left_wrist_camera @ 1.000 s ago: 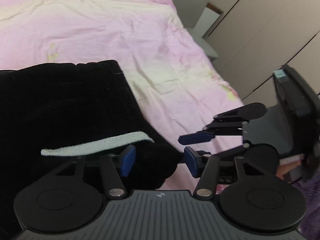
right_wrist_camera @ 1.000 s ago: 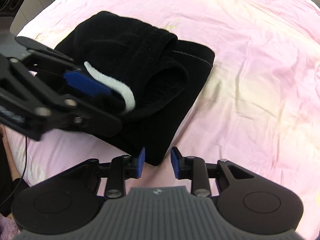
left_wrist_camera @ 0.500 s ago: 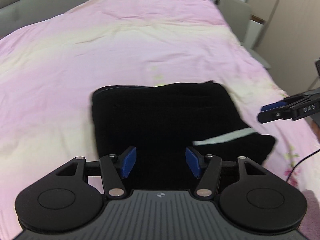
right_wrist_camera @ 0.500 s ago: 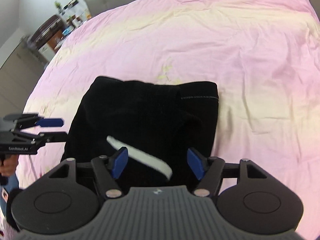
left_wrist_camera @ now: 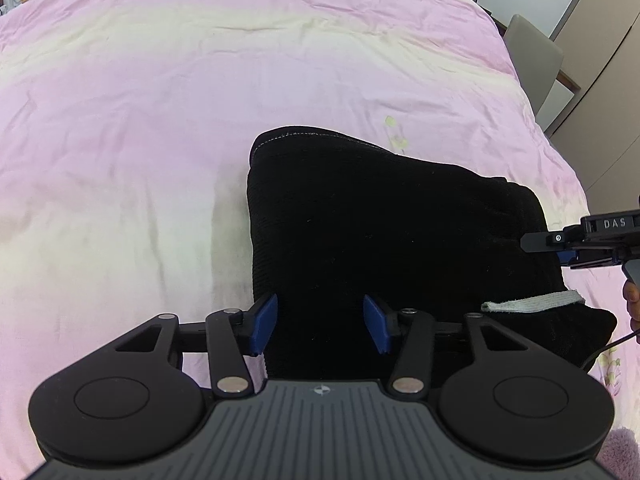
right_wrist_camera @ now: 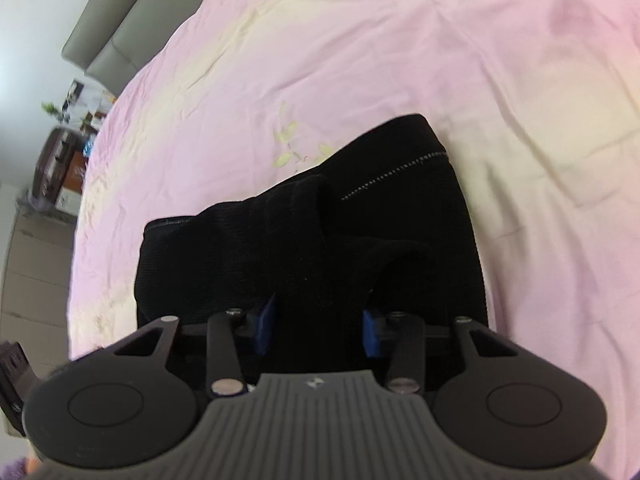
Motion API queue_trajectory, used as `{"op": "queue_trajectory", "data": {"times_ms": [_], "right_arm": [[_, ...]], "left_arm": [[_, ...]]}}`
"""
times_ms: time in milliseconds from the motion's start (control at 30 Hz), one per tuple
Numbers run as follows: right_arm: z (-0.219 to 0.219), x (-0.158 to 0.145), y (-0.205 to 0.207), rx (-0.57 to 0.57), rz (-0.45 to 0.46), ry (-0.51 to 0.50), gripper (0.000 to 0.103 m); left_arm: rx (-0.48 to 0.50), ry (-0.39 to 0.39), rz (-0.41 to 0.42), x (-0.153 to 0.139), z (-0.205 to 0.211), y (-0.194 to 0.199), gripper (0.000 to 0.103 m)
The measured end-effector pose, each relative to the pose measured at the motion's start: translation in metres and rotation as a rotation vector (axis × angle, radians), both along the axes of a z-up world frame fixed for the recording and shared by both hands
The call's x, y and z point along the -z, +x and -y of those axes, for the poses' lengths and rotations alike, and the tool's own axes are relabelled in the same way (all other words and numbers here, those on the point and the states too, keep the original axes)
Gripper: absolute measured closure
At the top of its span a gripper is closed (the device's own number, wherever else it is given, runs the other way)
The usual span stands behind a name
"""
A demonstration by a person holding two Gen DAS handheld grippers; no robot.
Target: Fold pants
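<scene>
Both claws, left gripper [left_wrist_camera: 320, 322] and right gripper [right_wrist_camera: 318, 330], are closing on the near edge of the folded black pants [left_wrist_camera: 384, 224]; next, probably lift and fold again.

wrist views, angled down, near pants [left_wrist_camera: 380, 232]

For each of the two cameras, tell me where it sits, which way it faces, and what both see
Left wrist: on the left gripper, angled down at the black pants on the pink bedspread; its closing jaws, the right gripper and fingertips show.
Right wrist: on the right gripper, angled down over the pants' folds; its closing jaws straddle cloth.
Shared: pants, bedspread.
</scene>
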State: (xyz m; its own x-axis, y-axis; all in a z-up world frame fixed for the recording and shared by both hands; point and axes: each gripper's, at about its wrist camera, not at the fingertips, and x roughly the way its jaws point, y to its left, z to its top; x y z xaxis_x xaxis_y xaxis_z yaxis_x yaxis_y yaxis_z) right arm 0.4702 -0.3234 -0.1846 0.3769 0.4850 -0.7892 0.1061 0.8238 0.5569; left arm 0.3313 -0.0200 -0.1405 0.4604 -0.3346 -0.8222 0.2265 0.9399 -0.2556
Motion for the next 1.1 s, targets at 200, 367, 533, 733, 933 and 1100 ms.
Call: {"op": "queue_trajectory", "data": {"times_ms": [200,367,533,733,933,1100], "right_arm": [[-0.019,-0.075,-0.03,-0.148,0.188,-0.139,0.084],[-0.02,-0.128,-0.031,-0.181,0.347,-0.162,0.087],[0.006,-0.093,-0.017,-0.098,0.203,-0.199,0.087],[0.037,-0.033,-0.016,-0.018,0.083,-0.156,0.082],[0.035,-0.023,-0.007,-0.098,0.069,-0.259,0.076],[0.032,-0.01,0.0,-0.085,0.056,-0.281,0.072]], "left_arm": [[-0.021,-0.017,0.033,-0.007,-0.009,0.0,0.048],[-0.07,-0.044,0.091,-0.024,-0.014,0.005,0.049],[-0.086,-0.016,0.142,-0.031,0.003,0.023,0.058],[-0.085,0.006,0.139,-0.016,0.024,0.059,0.071],[-0.079,0.104,0.069,0.017,0.04,0.09,0.073],[-0.093,0.175,0.03,0.034,0.051,0.101,0.073]]}}
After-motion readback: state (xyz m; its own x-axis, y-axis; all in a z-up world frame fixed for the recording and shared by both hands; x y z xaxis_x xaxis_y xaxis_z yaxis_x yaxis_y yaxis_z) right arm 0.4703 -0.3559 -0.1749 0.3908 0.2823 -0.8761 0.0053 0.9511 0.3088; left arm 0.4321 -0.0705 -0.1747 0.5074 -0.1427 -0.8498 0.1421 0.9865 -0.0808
